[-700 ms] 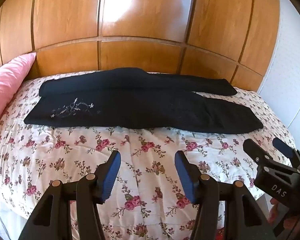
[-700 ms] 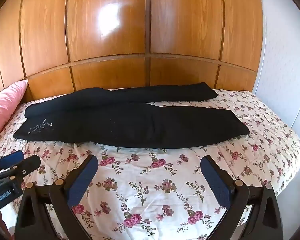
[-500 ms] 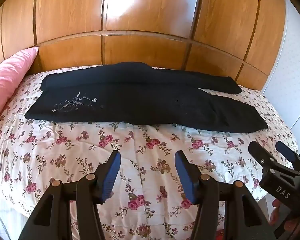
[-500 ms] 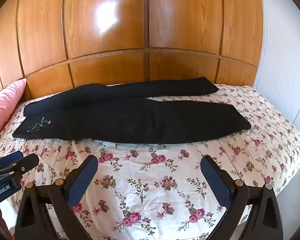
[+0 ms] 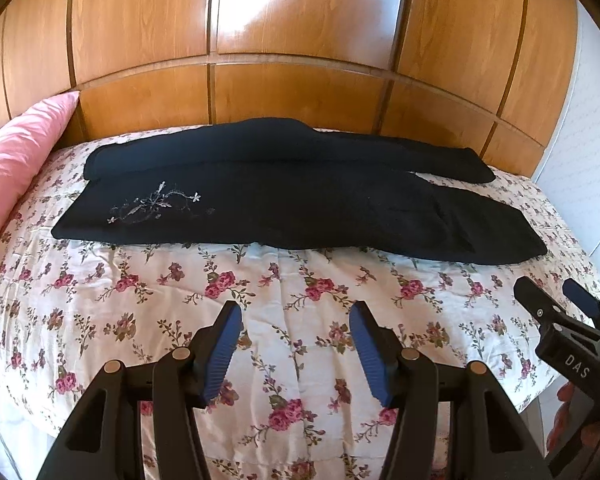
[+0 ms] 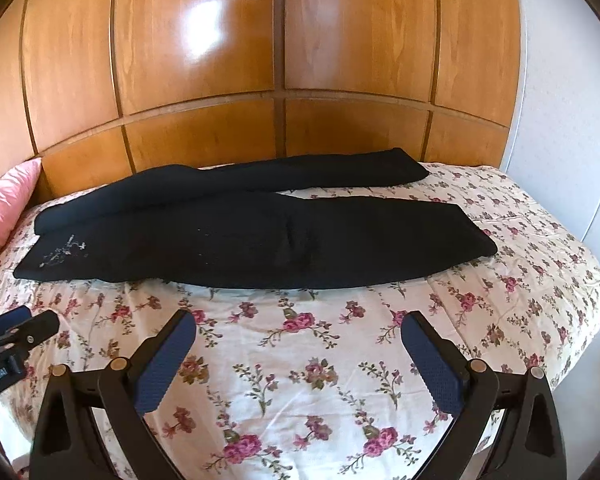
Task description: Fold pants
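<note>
So, nothing is folded yet: the black pants (image 5: pixel 300 208) are laid flat across the floral bedspread (image 5: pixel 300 300), legs apart. The left gripper (image 5: pixel 296 344) and right gripper (image 6: pixel 298 354) are held open, empty, short of the pants' near edge.

Beyond the fingers, black pants (image 5: pixel 284 204) are shown, marked with a pale floral embroidery (image 5: pixel 156 204). The bedspread (image 5: pixel 300 300) is printed white with pink roses. A pink pillow (image 5: pixel 16 156) and orange-brown wooden panels (image 6: pixel 276 60) are seen. The finger pads (image 6: pixel 164 364) are coloured blue.
</note>
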`<action>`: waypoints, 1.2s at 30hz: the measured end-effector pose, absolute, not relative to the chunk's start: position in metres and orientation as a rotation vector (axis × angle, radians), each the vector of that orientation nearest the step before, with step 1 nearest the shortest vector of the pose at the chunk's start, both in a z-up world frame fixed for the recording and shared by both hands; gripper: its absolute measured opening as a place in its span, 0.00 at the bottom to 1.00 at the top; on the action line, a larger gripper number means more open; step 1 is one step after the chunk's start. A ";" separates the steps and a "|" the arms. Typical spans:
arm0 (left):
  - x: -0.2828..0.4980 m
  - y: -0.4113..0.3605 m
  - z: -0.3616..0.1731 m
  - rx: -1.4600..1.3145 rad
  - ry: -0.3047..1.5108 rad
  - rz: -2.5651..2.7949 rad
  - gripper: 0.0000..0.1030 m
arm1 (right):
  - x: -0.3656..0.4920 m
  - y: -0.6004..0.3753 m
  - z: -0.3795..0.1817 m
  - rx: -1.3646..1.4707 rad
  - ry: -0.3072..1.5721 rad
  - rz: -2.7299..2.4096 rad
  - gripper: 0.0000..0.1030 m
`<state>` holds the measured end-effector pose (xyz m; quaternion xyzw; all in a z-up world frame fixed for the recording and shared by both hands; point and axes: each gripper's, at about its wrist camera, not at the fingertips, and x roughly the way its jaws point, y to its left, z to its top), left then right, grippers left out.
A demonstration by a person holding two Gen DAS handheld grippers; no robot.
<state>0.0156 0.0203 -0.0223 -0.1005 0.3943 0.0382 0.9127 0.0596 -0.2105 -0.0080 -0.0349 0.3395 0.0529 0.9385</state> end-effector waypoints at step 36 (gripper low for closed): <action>0.045 0.254 -0.094 -0.903 0.584 0.123 0.54 | 0.184 -0.420 -0.087 0.689 0.832 0.039 0.43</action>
